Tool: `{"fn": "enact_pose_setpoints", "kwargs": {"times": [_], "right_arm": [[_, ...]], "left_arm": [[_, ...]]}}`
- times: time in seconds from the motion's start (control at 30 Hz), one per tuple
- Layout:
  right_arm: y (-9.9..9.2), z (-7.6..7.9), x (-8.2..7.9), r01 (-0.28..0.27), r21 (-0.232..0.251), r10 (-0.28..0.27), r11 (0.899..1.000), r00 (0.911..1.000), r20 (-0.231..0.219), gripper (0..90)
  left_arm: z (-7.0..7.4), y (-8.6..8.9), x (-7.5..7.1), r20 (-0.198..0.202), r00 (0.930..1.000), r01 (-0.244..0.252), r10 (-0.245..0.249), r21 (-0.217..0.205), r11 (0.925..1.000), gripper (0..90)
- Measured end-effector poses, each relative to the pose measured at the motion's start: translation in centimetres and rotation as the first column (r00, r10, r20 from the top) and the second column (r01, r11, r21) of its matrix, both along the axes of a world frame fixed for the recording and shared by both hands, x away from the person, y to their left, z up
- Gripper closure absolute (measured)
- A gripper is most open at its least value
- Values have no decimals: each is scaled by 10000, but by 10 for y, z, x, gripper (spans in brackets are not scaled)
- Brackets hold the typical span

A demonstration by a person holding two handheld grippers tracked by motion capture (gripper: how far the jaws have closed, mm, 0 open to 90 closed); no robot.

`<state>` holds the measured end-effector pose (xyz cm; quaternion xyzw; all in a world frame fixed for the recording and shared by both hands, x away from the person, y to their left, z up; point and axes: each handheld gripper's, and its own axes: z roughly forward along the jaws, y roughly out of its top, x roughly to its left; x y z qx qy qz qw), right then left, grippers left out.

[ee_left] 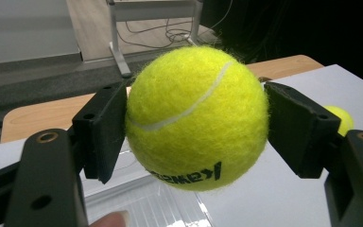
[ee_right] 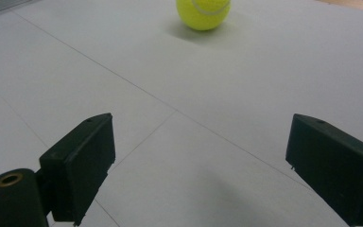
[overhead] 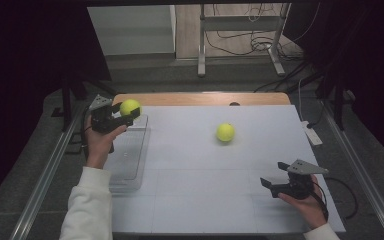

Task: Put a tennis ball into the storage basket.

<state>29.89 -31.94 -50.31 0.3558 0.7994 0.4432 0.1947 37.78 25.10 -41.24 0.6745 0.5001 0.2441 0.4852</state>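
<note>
The table [overhead: 205, 200] carries a white sheet; a clear plastic bin [overhead: 130, 160] sits at its 9 o'clock edge. The left gripper [overhead: 126, 114] is held above the far end of the bin; its fingers [ee_left: 101, 127] are clamped on a yellow-green tennis ball [ee_left: 196, 118], pads touching both sides. The right gripper [overhead: 274, 175] hovers near the 4 o'clock corner; its fingers [ee_right: 82, 165] stand wide apart with nothing between them. A second tennis ball [overhead: 225, 132] rests on the sheet near centre, toward 1 o'clock, well apart from both grippers.
</note>
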Motion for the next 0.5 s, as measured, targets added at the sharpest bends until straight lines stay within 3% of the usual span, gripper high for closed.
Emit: {"fn": "enact_pose_setpoints", "kwargs": {"times": [0.5], "right_arm": [[0, 1, 0, 16, 20, -16, 10000, 10000, 30, 92]], "left_arm": [[-7, 15, 4, -224, 9987, -470, 468, -65, 9989, 269]]}}
